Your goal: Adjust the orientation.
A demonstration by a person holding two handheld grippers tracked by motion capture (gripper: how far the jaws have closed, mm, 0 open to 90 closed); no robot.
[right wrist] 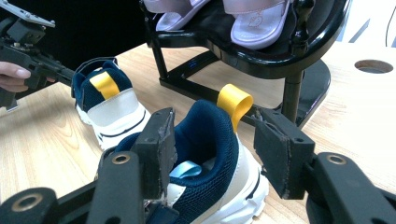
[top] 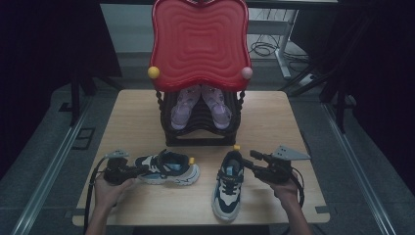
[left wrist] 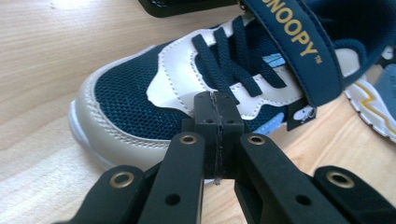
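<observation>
High view: two navy-and-white shoes lie near the table's (top: 147, 105) front edge, before a black rack (top: 200, 139) holding pink sandals (top: 200, 105) under a red tray (top: 199, 41). The left shoe (top: 169, 168) lies sideways; the right shoe (top: 228, 185) points at the front edge, likely being lined up as a pair.

Left gripper view: the left gripper (left wrist: 215, 116) is clenched on nothing, its tip at the left shoe's toe, apparently to nudge it.

Right gripper view: the right gripper (right wrist: 212, 149) stands released, jaws straddling the right shoe's heel collar, apparently ready to grasp.
</observation>
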